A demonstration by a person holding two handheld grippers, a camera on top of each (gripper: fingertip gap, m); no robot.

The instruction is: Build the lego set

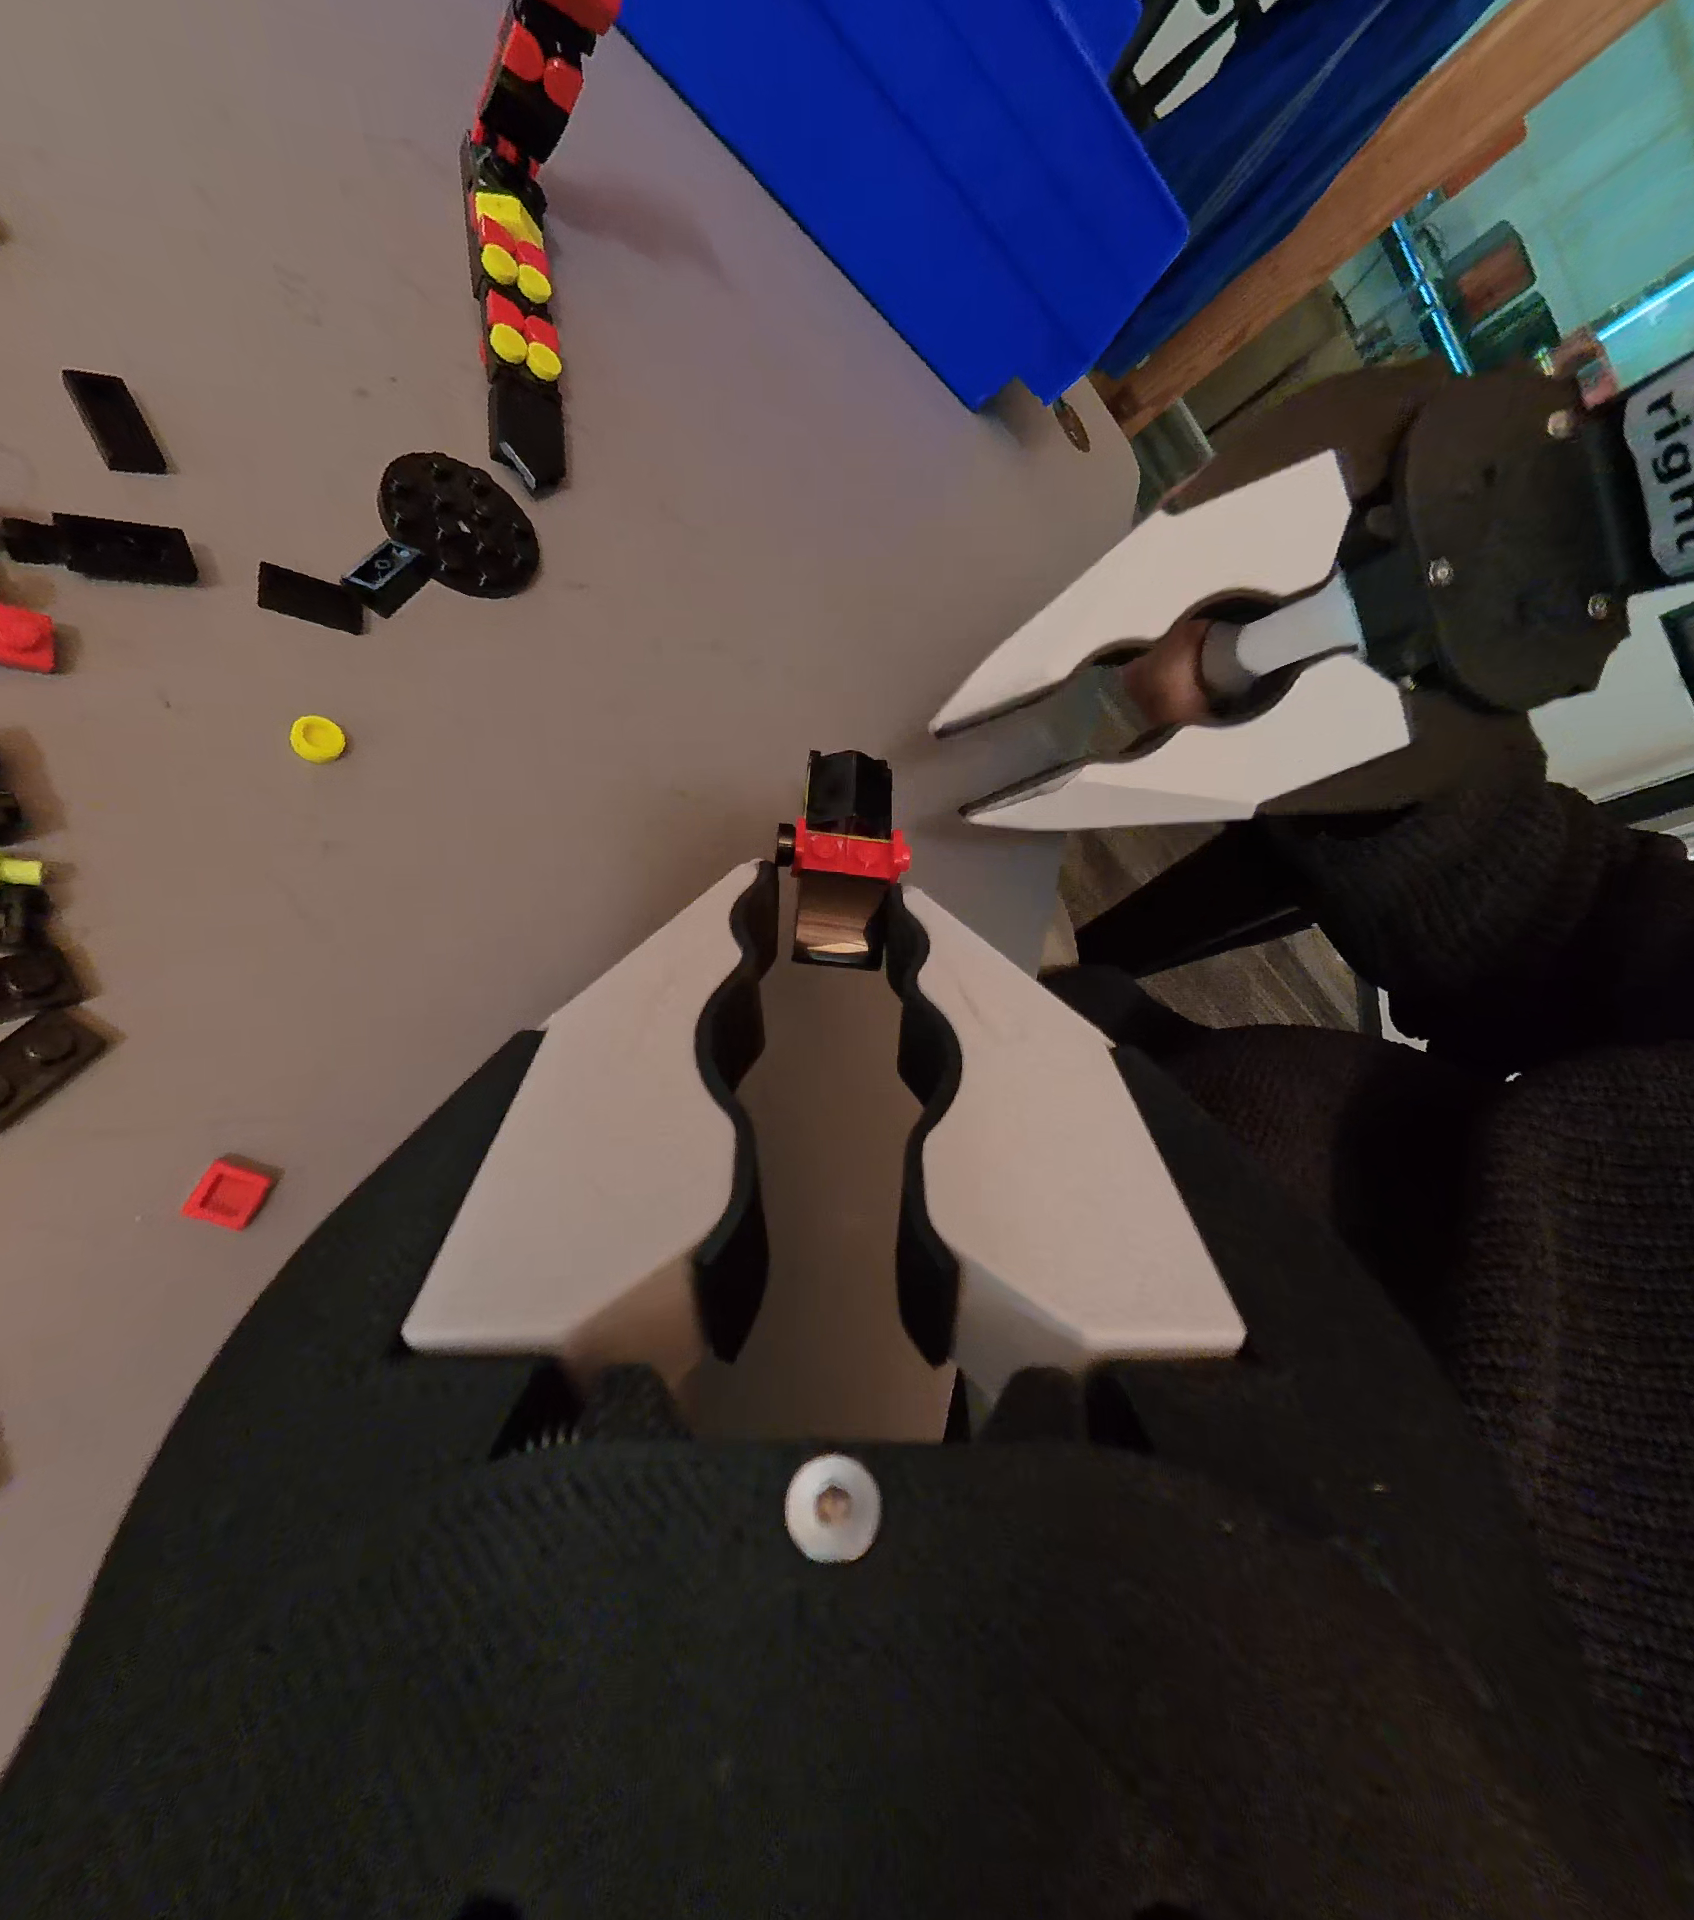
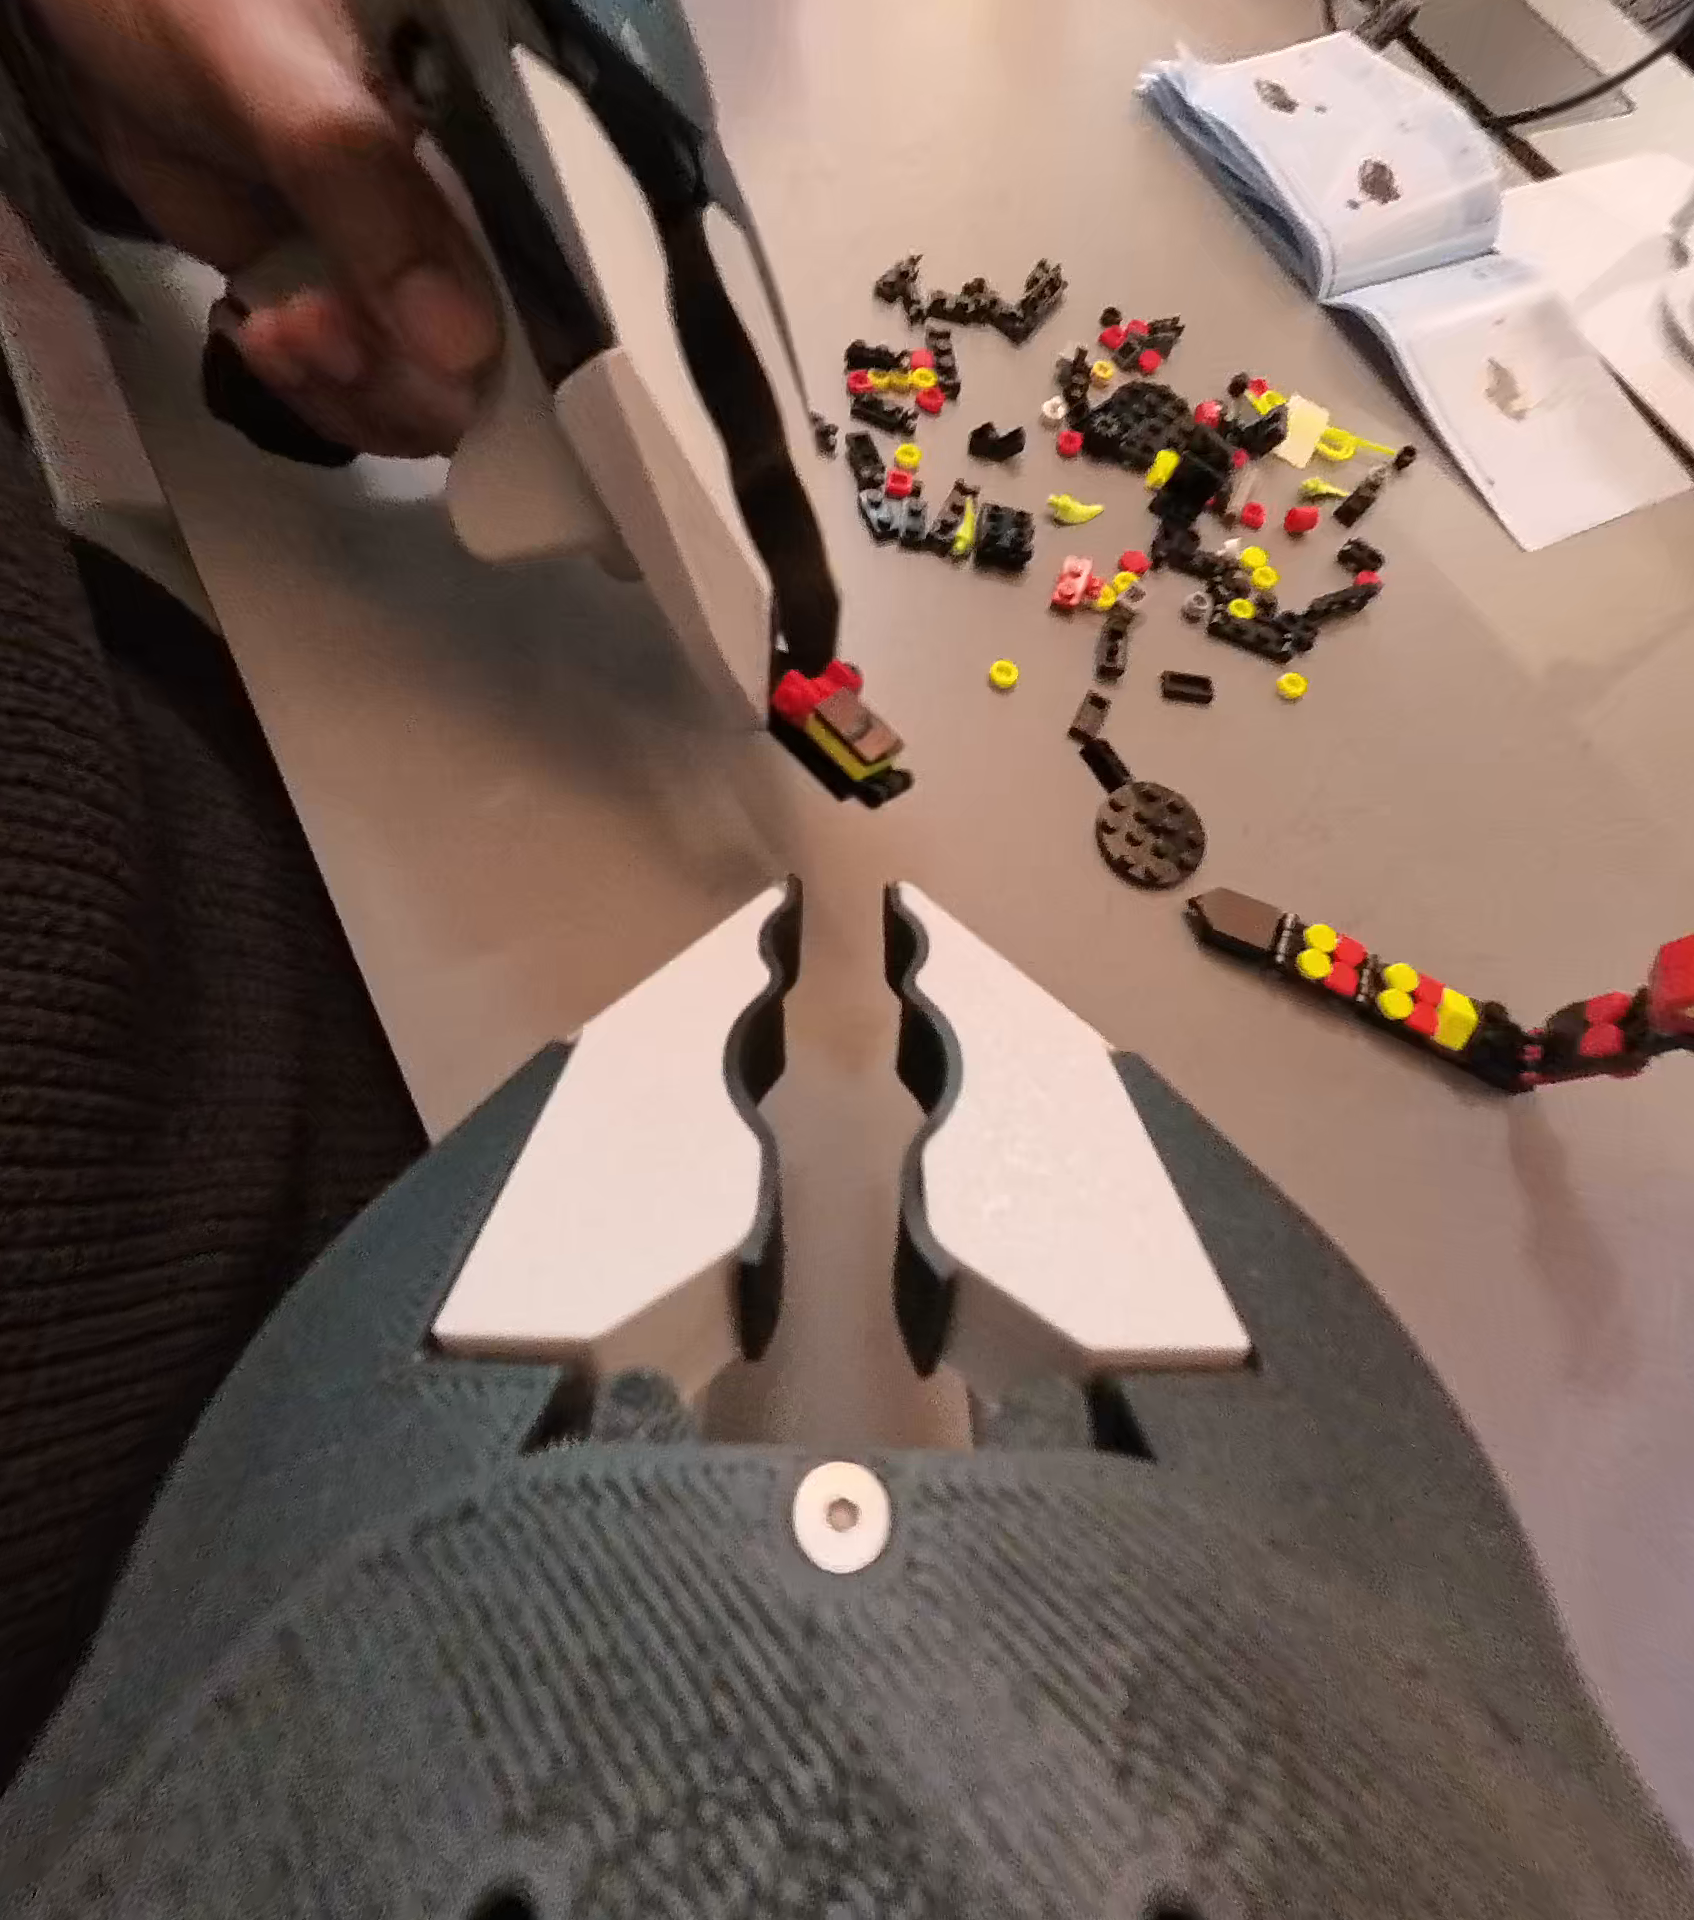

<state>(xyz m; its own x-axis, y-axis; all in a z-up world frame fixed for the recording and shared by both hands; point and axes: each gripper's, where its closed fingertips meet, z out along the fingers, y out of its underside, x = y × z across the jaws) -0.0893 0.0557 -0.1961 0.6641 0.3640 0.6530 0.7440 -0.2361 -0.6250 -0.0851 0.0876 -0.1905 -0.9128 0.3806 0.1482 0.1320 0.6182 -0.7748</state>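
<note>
Two claws are seen above the grey desk. The left claw is clamped on a small red, yellow and black brick assembly, long axis pointing away. The right claw, slightly apart and empty, lies just beside it.

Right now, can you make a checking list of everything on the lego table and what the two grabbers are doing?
Surface: grey table, flat, bare near its edge.
Job's things: small red, yellow and black assembly held above the table; long red, yellow and black built strip lying flat; black round plate beside it.
Clutter: pile of loose bricks; open instruction booklet behind it.
Grippers: left gripper shut on the small assembly; right gripper slightly open, empty, close to the assembly.
Cables: dark cable at the far edge.
Surroundings: blue bin; person's dark knitted sleeve.
</note>
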